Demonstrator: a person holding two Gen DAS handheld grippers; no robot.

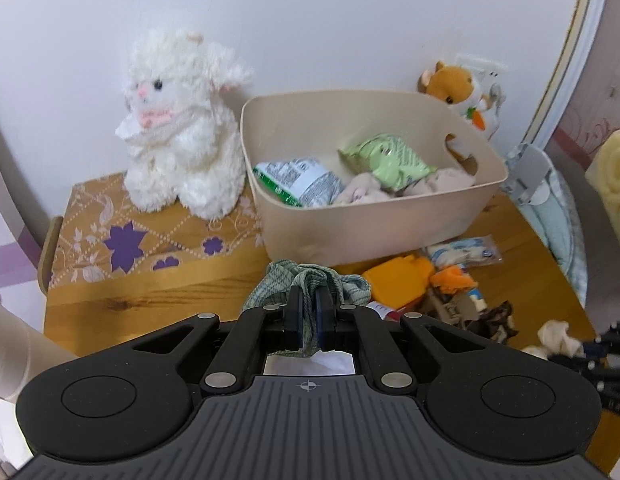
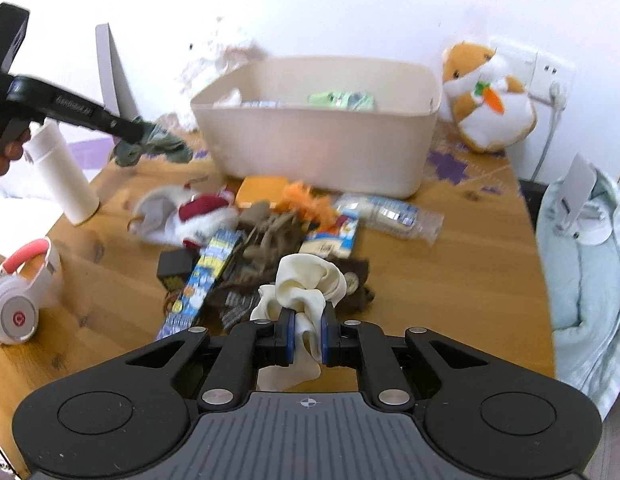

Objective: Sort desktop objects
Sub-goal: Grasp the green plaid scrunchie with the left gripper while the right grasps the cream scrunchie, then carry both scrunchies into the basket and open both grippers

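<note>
My left gripper [image 1: 308, 300] is shut on a grey-green checked cloth [image 1: 310, 280], held above the wooden table [image 1: 169, 292] just in front of the beige bin [image 1: 374, 216]. The right wrist view shows that same left gripper [image 2: 139, 134] at upper left, with the green cloth [image 2: 161, 146] dangling from it. My right gripper [image 2: 307, 320] is shut on a cream-white sock [image 2: 305, 286], lifted over the heap of loose items [image 2: 261, 240]. The bin [image 2: 322, 144] stands behind the heap and holds a green packet [image 1: 390, 160], a white-green packet [image 1: 297, 180] and beige cloths.
A white plush lamb [image 1: 181, 128] sits left of the bin, an orange hamster plush [image 2: 490, 96] right of it by a wall socket. A white bottle [image 2: 65, 172] and white-pink headphones [image 2: 21, 292] lie at the table's left. A pale blue cushion [image 2: 586, 272] lies off the right edge.
</note>
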